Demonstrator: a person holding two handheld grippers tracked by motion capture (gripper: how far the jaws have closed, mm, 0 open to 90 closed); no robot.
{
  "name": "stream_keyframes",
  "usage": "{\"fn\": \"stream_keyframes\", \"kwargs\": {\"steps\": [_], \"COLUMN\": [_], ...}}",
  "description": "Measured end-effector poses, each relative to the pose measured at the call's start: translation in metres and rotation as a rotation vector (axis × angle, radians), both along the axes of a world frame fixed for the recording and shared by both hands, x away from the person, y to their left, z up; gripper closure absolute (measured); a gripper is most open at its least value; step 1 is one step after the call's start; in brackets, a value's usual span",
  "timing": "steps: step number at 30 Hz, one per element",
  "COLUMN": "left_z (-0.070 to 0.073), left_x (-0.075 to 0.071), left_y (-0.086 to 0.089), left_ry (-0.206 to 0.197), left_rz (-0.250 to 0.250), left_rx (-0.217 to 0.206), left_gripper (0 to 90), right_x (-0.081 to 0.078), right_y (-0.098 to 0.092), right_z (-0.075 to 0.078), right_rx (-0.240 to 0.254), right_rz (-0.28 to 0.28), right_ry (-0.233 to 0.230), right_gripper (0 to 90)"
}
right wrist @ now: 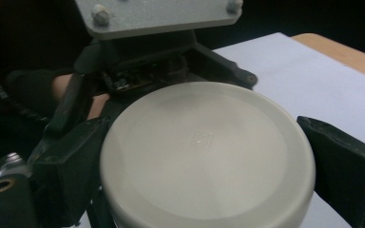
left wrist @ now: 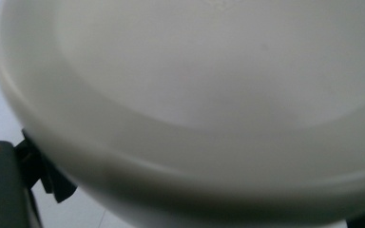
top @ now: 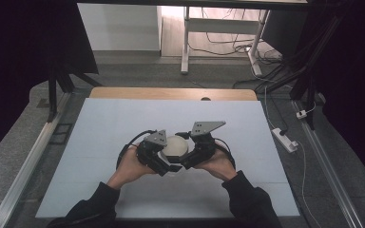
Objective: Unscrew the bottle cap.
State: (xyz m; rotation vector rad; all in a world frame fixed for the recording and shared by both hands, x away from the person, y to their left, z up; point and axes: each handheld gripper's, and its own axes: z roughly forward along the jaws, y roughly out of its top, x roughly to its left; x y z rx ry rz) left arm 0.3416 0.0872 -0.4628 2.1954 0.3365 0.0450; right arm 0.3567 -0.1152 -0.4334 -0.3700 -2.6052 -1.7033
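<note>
Bowl [top: 175,147] upside down, near desk [top: 100,128] middle, toward my edge. Right gripper [right wrist: 204,156] jaws clamp its sides; left gripper [top: 153,153] jaws hug rim, grip uncertain, I cannot tell. I judge: squeeze evenly, keep both level, lift slowly so smooth wall won't slip.

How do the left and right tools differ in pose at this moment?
In the high view the left tool has its grey plate lying low, while the right tool carries its plate higher and tilted. The left tool comes from the left of the white round lid, the right tool from the right. Both close in on the lid over the white table.
</note>
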Motion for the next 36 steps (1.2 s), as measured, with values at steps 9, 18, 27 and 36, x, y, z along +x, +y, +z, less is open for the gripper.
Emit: {"fn": "stream_keyframes", "kwargs": {"steps": [9, 18, 27, 36], "left_z": [-0.001, 0.003, 0.005, 0.006], "left_x": [-0.001, 0.001, 0.001, 0.000], "left_y": [-0.002, 0.006, 0.005, 0.004], "left_ry": [-0.009, -0.017, -0.019, -0.022], "left_rz": [-0.003, 0.128, 0.205, 0.193], "left_rx": [0.008, -0.016, -0.008, -0.003], "left_gripper": [7.3, 7.3, 7.3, 7.3], "right_x": [0.002, -0.007, -0.012, -0.015], "right_y": [-0.003, -0.001, 0.010, 0.011], "right_z": [-0.002, 0.010, 0.006, 0.004], "right_rx": [-0.006, -0.012, -0.010, -0.002], "right_rz": [0.053, -0.109, -0.240, -0.231], "right_ry": [-0.007, -0.056, -0.063, -0.091], "right_gripper": [5.0, 0.0, 0.0, 7.0]}}
